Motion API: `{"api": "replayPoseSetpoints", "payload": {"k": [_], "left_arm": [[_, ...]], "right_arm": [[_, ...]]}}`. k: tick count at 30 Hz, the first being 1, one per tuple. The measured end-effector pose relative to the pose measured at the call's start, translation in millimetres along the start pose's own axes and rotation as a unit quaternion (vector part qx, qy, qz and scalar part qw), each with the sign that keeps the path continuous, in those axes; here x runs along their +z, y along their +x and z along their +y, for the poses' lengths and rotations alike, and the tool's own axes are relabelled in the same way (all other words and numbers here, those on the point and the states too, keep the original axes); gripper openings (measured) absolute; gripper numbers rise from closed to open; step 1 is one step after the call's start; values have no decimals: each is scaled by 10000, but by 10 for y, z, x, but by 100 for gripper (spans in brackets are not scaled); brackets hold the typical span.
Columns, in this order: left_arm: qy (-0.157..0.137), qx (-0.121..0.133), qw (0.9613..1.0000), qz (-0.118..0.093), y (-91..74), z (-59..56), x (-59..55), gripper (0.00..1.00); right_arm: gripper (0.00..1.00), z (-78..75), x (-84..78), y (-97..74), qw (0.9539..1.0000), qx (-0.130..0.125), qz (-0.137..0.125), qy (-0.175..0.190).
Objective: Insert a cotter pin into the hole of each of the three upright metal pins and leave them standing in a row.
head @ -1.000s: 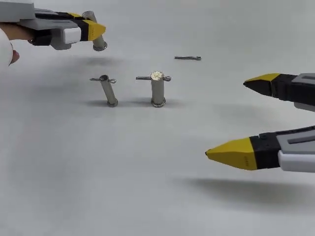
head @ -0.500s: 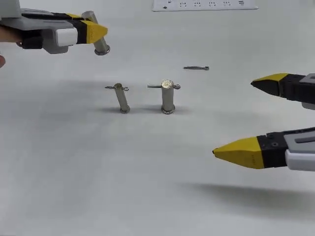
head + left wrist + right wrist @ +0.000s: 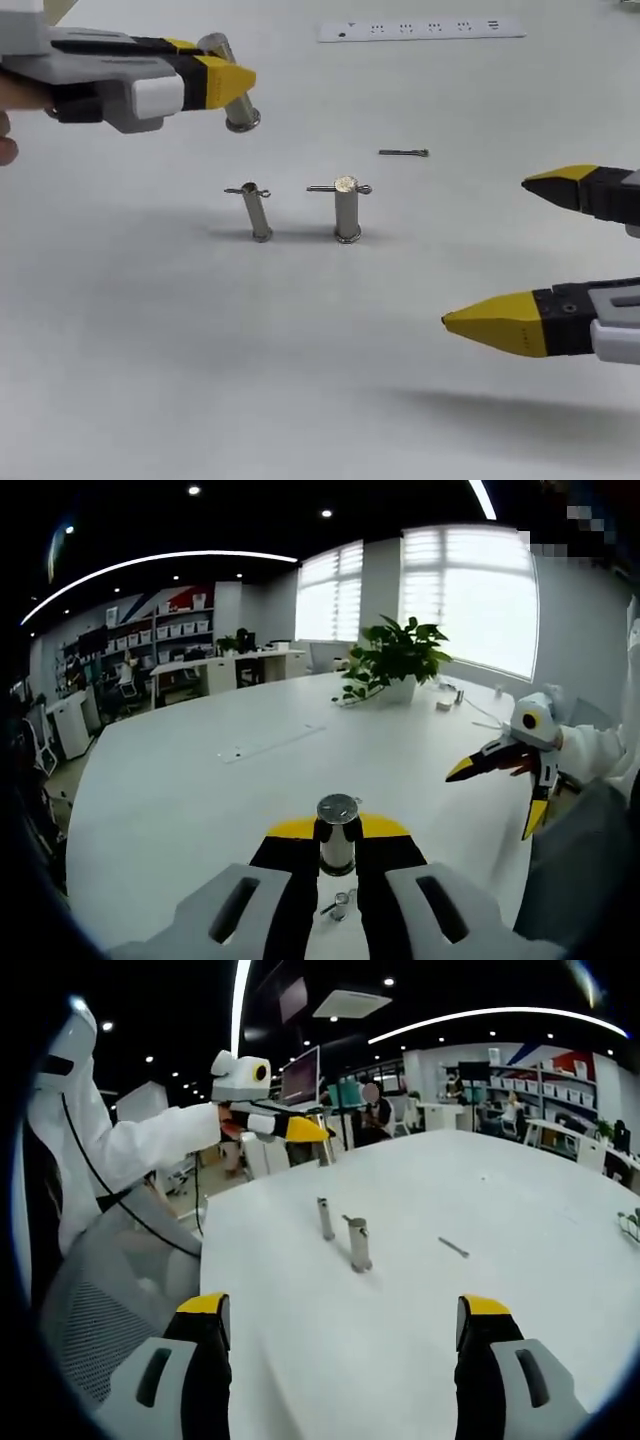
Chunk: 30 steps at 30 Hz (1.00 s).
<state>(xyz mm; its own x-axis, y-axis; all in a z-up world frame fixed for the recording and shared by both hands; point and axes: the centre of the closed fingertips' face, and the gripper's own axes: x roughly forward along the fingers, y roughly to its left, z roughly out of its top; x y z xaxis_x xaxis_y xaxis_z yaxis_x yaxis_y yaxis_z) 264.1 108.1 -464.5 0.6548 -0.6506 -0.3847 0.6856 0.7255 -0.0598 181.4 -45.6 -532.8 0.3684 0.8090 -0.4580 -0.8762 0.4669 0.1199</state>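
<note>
Steel pins, short silver cylinders with a flanged foot, come to three by my count. Two stand side by side on the white table (image 3: 200, 380) at centre frame in the head view. They are the thinner left steel pin (image 3: 258, 213) and the thicker right steel pin (image 3: 347, 212), near each other but not touching. The third steel pin (image 3: 238, 108) is at upper left, off the table, with the yellow-tipped jaws of my left gripper (image 3: 232, 85) closed on it. In the left gripper view it stands at bottom centre between those jaws.

Thin wire cotter pins also number three. The left cotter pin (image 3: 245, 190) and the right cotter pin (image 3: 325, 188) each pass through the top of a standing pin. The loose cotter pin (image 3: 403, 152) lies flat on the table, up and to the right of the pair.

My right gripper (image 3: 490, 250) enters from the right edge, its jaws spread wide open above the table.

One long white power strip (image 3: 420, 30) lies along the top edge; its markings are too small for me to read.
</note>
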Motion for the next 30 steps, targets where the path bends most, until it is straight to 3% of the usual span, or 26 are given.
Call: {"api": "replayPoseSetpoints", "payload": {"k": [7, 15, 20, 30], "left_arm": [[-49, -280, 9996, 14, 25, -291, -156, 9], [-191, -422, 9989, 67, 40, -538, -339, 9], [-350, -439, 9984, 84, 63, -639, -466, 10], [-324, -525, 9978, 240, 95, -761, -662, 10]], "right_arm": [[92, 15, -4, 20, 10000, 38, 3, -5], [91, 36, -24, 22, 9999, 96, 41, 13], [91, 26, -43, 18, 9999, 88, 74, 19], [91, 88, -23, 40, 9998, 181, 76, -13]]}}
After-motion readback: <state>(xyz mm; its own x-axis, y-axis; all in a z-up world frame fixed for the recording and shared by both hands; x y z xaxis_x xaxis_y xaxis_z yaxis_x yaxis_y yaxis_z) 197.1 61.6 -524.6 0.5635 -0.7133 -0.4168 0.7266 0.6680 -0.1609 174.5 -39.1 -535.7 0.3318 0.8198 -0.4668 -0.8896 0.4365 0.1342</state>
